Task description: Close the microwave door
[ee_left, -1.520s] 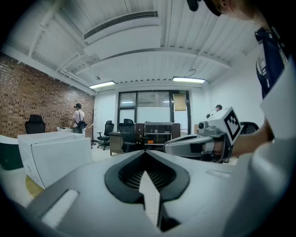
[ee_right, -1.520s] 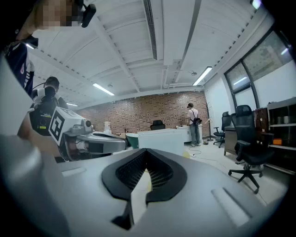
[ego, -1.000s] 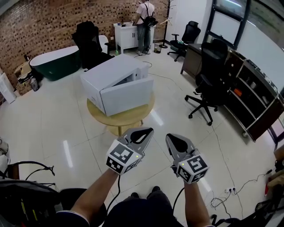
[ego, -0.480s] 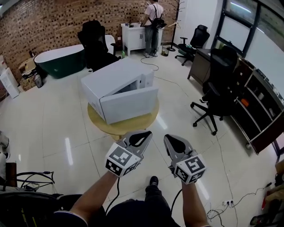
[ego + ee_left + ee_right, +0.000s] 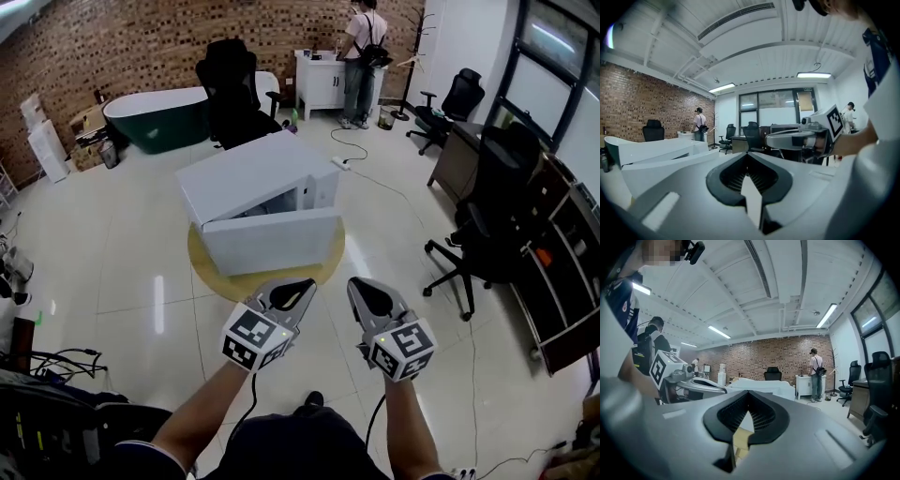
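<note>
The left gripper (image 5: 296, 286) is keeping its two jaws pressed together with nothing between them, and the right gripper (image 5: 364, 287) is doing the same. I am watching the person holding both of them out in front, side by side, over the shiny floor (image 5: 122, 281). They are pointing at the white microwave (image 5: 253, 173), which is sitting on a round wooden table (image 5: 208, 262) well apart from the grippers. Its door (image 5: 277, 242) is hanging partly open, facing the person. I think the person is only walking up to it now. To do this well, they should be getting right up to the table first. Then a closed gripper tip should be pushing flat on the door's loose side, slowly, so the microwave is not sliding on the table. Far behind, another person (image 5: 361, 56) is standing at a white cabinet (image 5: 323, 80).
</note>
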The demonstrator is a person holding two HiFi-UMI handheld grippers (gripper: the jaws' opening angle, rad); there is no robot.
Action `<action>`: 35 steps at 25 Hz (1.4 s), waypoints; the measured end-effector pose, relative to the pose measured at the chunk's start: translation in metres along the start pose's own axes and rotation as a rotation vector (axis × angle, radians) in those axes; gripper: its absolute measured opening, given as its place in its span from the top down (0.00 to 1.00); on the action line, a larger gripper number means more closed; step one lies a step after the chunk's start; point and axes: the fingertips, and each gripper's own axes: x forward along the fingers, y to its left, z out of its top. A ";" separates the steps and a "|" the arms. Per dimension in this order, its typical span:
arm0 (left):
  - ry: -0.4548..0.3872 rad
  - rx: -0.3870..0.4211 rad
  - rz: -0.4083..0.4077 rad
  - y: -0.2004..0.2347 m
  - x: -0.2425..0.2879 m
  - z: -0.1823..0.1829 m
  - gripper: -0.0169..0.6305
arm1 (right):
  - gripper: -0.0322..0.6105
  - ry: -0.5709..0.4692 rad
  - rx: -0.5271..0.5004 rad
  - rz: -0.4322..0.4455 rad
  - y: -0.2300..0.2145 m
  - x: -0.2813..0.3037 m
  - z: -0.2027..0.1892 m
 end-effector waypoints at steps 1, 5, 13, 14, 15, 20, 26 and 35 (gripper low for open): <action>0.004 -0.004 0.022 0.004 0.005 -0.002 0.95 | 0.95 0.002 0.003 0.017 -0.008 0.004 -0.002; 0.014 -0.011 0.095 0.016 0.021 -0.005 0.95 | 0.95 0.016 0.024 0.072 -0.032 0.022 -0.015; 0.041 -0.024 0.183 0.048 0.039 -0.012 0.95 | 0.95 0.028 0.047 0.112 -0.060 0.064 -0.029; 0.043 -0.027 0.191 0.055 0.041 -0.013 0.95 | 0.95 0.035 0.040 0.115 -0.062 0.070 -0.031; 0.044 -0.032 0.197 0.061 0.043 -0.015 0.95 | 0.95 0.042 0.033 0.116 -0.063 0.076 -0.033; 0.047 -0.059 0.202 0.092 0.052 -0.022 0.96 | 0.95 0.068 0.026 0.098 -0.075 0.104 -0.034; 0.044 -0.064 0.191 0.124 0.059 -0.032 0.95 | 0.95 0.089 0.015 0.076 -0.079 0.133 -0.040; 0.038 -0.098 0.207 0.146 0.068 -0.034 0.95 | 0.95 0.129 -0.016 0.118 -0.086 0.158 -0.046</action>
